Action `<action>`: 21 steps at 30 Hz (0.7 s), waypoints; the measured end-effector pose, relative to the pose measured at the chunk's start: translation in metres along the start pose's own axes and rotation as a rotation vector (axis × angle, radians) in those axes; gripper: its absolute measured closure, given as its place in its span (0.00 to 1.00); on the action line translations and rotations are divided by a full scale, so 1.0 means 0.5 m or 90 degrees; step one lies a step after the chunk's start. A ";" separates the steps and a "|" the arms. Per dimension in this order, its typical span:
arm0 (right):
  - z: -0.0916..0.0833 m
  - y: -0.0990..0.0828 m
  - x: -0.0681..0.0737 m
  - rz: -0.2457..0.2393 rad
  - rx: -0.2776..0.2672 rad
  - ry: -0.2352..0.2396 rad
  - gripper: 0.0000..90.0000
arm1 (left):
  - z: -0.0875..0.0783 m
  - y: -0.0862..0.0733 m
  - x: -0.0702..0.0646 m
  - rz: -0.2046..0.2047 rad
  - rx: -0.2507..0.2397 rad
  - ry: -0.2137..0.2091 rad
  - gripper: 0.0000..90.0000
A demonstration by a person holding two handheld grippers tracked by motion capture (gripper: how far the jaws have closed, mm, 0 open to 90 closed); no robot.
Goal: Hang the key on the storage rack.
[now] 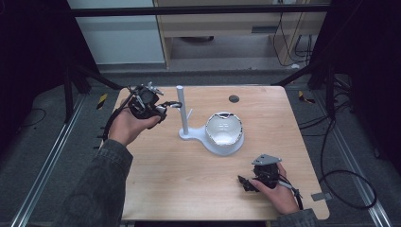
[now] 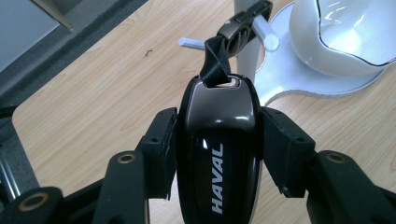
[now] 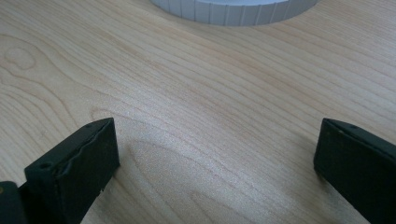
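My left gripper (image 1: 160, 111) is shut on a glossy black car key fob (image 2: 217, 154) marked HAVAL, held above the table's far left. A black strap (image 2: 214, 63) runs from the fob's top to a dark metal clasp (image 2: 238, 30). The clasp sits against the white stand's upright post (image 1: 182, 111), over a short white peg (image 2: 267, 37); I cannot tell whether it hangs on the peg. A white bowl (image 1: 223, 128) rests on the stand's flat base (image 2: 299, 79). My right gripper (image 1: 246, 182) lies low on the table's near right, open, with bare wood between its fingers (image 3: 77, 163).
The wooden table (image 1: 189, 184) has a small dark round hole (image 1: 233, 99) at the back. The stand's ribbed base edge (image 3: 233, 9) lies ahead of the right gripper. Black frame bars, cables and floor rails surround the table.
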State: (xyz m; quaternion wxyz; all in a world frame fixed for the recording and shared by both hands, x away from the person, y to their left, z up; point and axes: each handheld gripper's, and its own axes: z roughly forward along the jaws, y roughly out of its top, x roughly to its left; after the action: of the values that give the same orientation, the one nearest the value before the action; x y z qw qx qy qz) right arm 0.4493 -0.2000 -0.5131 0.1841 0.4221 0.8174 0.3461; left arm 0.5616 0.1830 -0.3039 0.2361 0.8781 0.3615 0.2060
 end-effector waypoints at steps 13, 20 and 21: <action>0.000 0.000 0.000 0.001 0.000 0.000 0.00 | 0.043 -0.050 -0.021 -0.012 -0.055 0.003 0.54; 0.000 0.000 0.000 0.001 0.000 0.000 0.00 | 0.075 -0.073 -0.045 -0.019 -0.081 0.014 0.54; 0.000 0.000 0.000 0.000 0.000 0.000 0.00 | 0.080 -0.076 -0.048 -0.022 -0.088 0.014 0.54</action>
State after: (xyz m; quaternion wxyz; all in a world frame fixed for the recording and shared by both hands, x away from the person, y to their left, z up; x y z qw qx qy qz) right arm 0.4492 -0.2001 -0.5131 0.1840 0.4218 0.8176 0.3461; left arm 0.5467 0.1784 -0.3623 0.2955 0.8511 0.3640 0.2363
